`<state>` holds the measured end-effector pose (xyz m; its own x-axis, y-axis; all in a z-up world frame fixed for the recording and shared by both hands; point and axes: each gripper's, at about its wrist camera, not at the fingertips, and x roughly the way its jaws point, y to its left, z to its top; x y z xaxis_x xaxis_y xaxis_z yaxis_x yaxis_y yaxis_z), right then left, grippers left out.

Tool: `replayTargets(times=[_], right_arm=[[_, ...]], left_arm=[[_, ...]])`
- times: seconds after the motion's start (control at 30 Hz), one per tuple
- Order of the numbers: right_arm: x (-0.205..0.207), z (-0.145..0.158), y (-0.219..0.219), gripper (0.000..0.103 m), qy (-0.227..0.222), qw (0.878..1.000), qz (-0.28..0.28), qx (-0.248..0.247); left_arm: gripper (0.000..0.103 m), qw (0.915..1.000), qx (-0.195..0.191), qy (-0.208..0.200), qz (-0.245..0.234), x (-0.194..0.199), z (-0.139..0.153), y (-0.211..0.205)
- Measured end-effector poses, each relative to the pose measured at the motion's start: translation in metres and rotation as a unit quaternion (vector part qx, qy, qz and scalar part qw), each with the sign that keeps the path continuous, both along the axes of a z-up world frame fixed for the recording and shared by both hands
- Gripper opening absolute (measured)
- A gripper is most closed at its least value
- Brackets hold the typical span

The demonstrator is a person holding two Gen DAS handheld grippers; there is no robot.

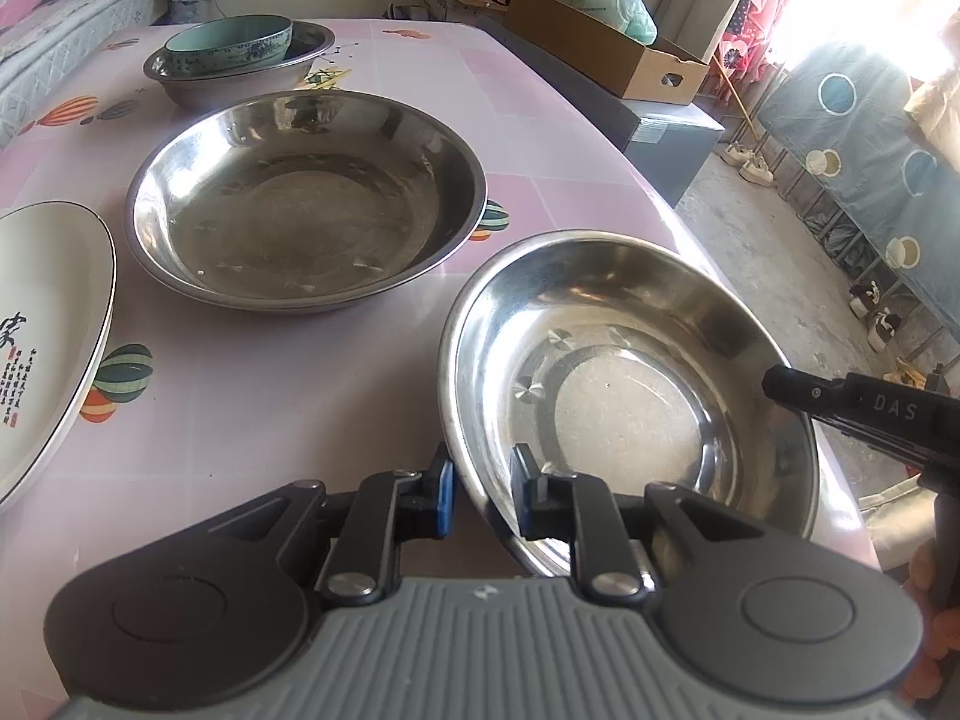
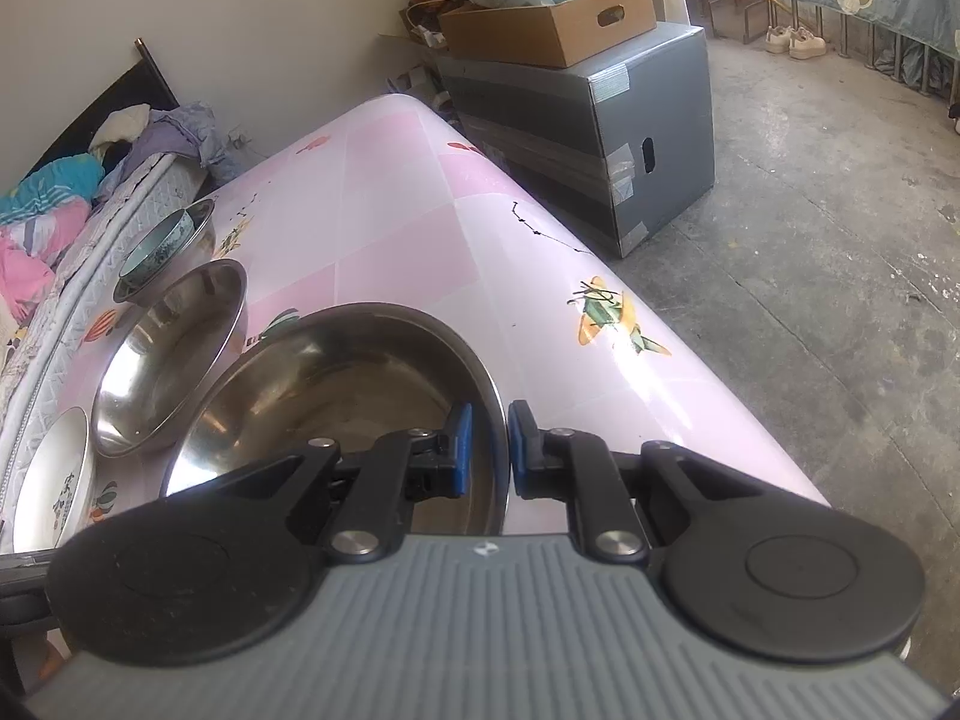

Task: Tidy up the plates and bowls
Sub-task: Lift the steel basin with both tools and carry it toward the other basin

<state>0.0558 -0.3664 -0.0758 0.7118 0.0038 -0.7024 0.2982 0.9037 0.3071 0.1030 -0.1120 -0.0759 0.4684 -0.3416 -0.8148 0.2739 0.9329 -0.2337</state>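
Both tongs, left (image 1: 480, 489) and right (image 2: 489, 450), clamped on near steel bowl (image 1: 630, 384) rim, tilted above surface (image 1: 252, 372) edge. Thin slick rim may slip, dropping bowl floorward.

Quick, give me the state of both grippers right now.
Left gripper: shut on the rim of the near steel bowl.
Right gripper: shut on the opposite rim of the same bowl, one of its fingers inside.
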Motion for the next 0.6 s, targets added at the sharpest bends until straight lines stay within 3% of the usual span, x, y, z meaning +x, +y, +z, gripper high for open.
replayTargets(times=[0.4, 0.6], right_arm=[[0.000, -0.005, -0.001, 0.012, 0.002, 1.000, 0.000, 0.008], [0.003, -0.017, -0.004, 0.012, 0.012, 0.999, -0.007, 0.036]], left_arm=[[0.019, 1.0000, 0.009, -0.001, -0.001, -0.003, 0.002, -0.003], [0.022, 0.9999, 0.009, -0.011, -0.004, -0.004, 0.000, -0.003]])
